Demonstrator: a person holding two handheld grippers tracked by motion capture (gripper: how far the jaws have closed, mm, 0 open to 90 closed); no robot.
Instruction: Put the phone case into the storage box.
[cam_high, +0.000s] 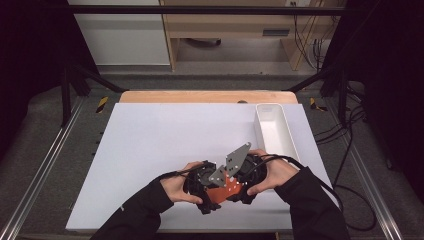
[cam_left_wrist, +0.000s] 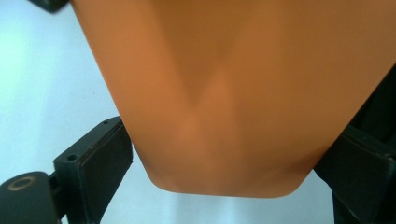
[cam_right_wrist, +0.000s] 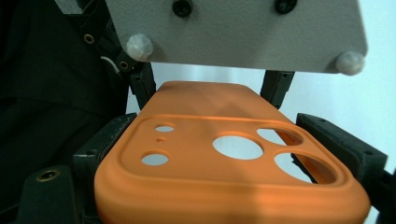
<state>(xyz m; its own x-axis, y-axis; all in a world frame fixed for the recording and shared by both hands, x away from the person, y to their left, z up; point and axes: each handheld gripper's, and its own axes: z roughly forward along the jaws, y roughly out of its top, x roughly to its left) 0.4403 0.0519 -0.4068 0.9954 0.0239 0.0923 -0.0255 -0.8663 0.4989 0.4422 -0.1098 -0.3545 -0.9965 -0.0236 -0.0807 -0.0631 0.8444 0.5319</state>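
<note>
White desk (cam_high: 150, 150) lay under us, a white oblong tray (cam_high: 273, 127) at two o'clock. Near six o'clock our right claw (cam_right_wrist: 233, 154) was clamped on the orange soft phone case (cam_right_wrist: 224, 163), steadying it, we judged, while our left claw (cam_left_wrist: 224, 177) straddled its far end, jaws not visibly pressing.

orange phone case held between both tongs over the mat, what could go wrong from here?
1. The right tongs clamp the orange phone case at its camera-cutout end; the soft case could bow or pop out.
2. The left tongs bracket the other end, but whether the pads press is unclear; if the right lets go early, the case may drop onto the white mat.
3. Both tongs sit crowded together; their grey plates could collide.
</note>
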